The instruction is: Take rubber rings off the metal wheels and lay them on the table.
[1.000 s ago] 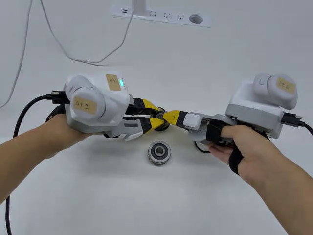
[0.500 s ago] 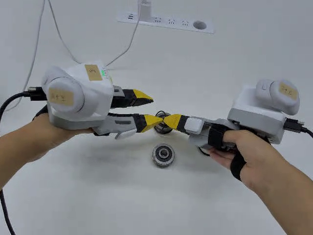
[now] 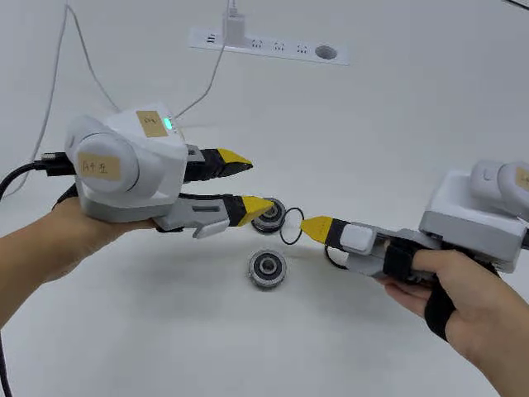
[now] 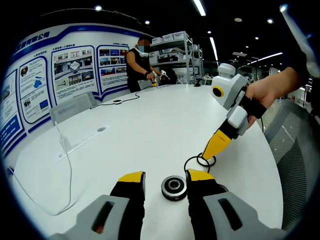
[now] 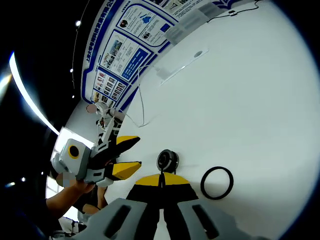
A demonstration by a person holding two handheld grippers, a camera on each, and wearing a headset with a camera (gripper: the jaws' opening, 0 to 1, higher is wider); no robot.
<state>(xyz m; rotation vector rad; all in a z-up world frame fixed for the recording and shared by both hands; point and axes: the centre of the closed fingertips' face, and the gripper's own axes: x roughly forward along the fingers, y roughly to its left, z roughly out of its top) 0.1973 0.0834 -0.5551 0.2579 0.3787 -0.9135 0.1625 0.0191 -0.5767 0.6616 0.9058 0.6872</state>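
Now the right gripper [image 3: 317,225] has its fingers clenched on a thin black rubber ring [image 3: 291,226], which hangs from the yellow tips just beside a metal wheel [image 3: 269,217]. In the right gripper view the ring shows edge-on as a dark line pinched between the closed tips. It looks free of the wheel, though the two sit so close in the head view that I cannot rule out a light touch. The left gripper [image 3: 248,182] has its fingers released and spread. That wheel sits between their tips on the tabletop [image 3: 207,347], close to the lower finger and not squeezed. A second ring [image 5: 217,182] lies flat on the tabletop just beside the right gripper. A second wheel [image 3: 268,269] rests nearer the person, apparently with its dark band on.

The step in hand, as I judge it, is the laying down: this ring is off and needs to go flat on the tabletop. That calls for lowering the right gripper's tips near the lying ring, then loosening the fingers so the ring drops clear of both wheels. After that, the second wheel would likely need steadying by the left gripper while the right picks at its band.
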